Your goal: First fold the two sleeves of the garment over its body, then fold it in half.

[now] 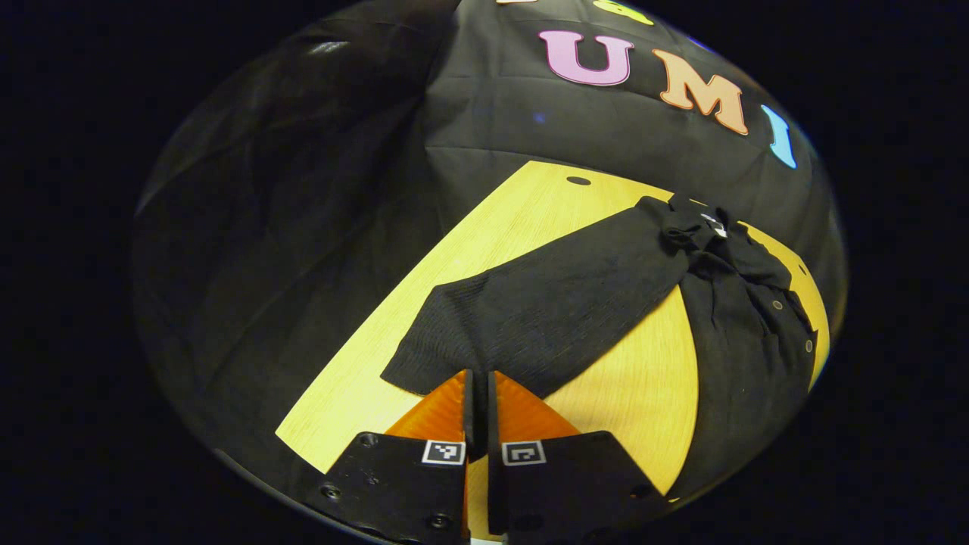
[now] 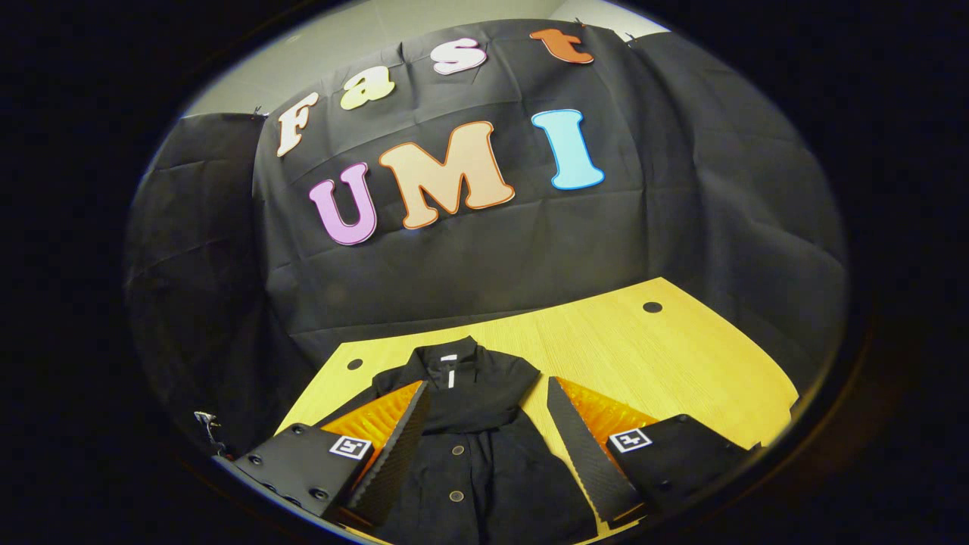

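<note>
Wooden table [image 1: 643, 393] bare beside spread sleeve [image 1: 545, 303] (cuff pinched by left gripper [image 1: 480, 393] fingers); right gripper [image 2: 484, 424] gapes empty.

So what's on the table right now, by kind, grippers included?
Black button-front garment: 1
Wooden table: 1
Grippers: 2, the left gripper with jaws closed at the edge of the sleeve, and the right gripper open over the garment's body
Total: 4
</note>
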{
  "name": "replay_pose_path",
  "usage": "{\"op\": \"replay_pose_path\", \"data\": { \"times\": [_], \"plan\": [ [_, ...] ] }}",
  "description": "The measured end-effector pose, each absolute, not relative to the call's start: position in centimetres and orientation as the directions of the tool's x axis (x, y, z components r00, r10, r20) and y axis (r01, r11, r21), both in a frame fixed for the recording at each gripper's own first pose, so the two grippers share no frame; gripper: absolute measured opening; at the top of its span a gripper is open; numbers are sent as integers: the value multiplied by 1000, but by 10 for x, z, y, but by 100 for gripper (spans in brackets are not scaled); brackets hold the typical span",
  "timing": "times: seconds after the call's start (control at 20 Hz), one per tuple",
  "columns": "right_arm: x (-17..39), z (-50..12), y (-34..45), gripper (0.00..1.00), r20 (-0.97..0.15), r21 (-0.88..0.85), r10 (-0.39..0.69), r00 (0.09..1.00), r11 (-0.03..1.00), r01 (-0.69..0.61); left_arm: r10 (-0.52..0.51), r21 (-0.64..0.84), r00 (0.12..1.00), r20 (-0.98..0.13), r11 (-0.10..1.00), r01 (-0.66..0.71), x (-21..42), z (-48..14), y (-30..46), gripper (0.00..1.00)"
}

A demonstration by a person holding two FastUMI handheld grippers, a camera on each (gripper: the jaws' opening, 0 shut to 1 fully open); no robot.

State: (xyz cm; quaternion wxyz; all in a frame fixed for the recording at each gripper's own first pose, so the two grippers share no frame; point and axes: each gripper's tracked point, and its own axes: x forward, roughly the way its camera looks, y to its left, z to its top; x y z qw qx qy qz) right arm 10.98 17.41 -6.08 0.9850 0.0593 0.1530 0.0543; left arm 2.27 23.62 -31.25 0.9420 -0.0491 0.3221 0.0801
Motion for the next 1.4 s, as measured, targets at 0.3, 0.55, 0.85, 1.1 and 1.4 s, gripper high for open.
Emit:
{"op": "replay_pose_path", "data": {
  "times": [0.3,0.55,0.85,1.1,1.4],
  "plan": [
    [102,-64,185,98,-286,99,128,950,990,-103,99,-40,785,-612,987,-155,24,-313,236,0],
    [94,-68,181,98,-280,136,127,952,986,-92,92,-46,778,-621,987,-154,26,-312,235,0],
    [87,-71,141,98,-294,156,115,949,985,-71,74,-168,772,-631,959,-229,34,-286,229,0],
    [89,-72,94,98,-319,119,128,939,988,-94,119,-184,818,-563,947,-264,55,-236,210,0],
    [103,-77,55,98,-341,147,176,923,980,-133,75,-144,871,-485,976,-165,92,-188,129,0]
  ]
}}
